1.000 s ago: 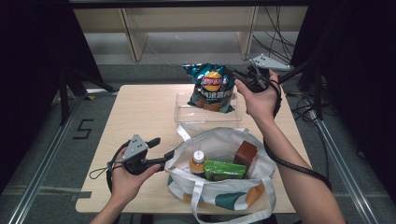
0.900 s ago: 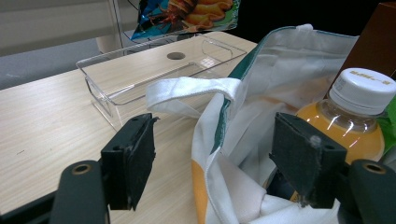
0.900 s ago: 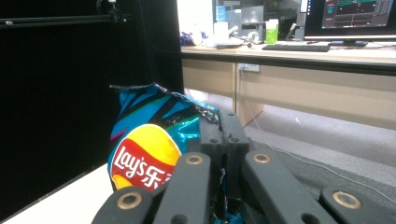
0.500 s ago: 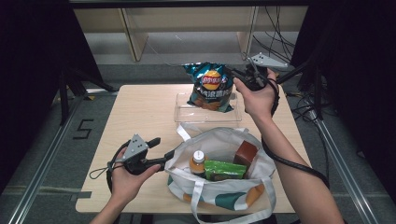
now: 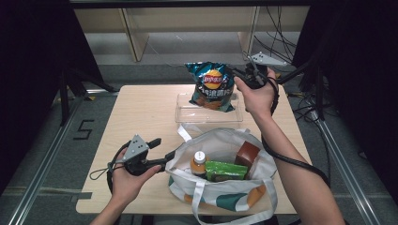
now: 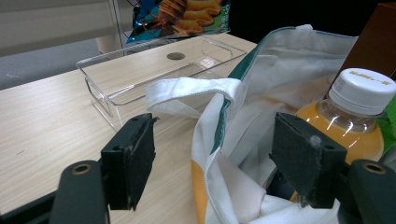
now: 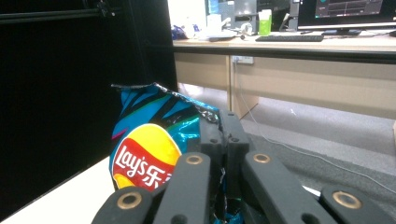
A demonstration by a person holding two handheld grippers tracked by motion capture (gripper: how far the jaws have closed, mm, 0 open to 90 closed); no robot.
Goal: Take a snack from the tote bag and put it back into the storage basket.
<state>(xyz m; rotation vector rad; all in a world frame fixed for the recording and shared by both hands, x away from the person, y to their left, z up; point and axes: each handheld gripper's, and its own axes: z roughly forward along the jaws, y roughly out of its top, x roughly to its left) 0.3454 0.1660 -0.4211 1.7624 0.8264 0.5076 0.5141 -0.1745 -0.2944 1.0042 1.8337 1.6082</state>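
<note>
The chip bag [image 5: 212, 86] is held clamped in the right gripper [image 5: 248, 77] above the clear tray [image 5: 185, 112], not yet set down, while the tote bag [image 5: 263, 173] rim sits between the left gripper [image 5: 162, 150]'s parted jaws, 3 items left inside.

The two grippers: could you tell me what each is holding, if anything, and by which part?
The right gripper is shut on the chip bag, at its upper right edge. The left gripper is open, its jaws either side of the tote bag's rim.

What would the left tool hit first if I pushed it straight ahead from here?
Most likely the tote bag's rim: its white fabric already sits between the open left tool. Just behind it stands the orange drink bottle, though depth is hard to judge.
</note>
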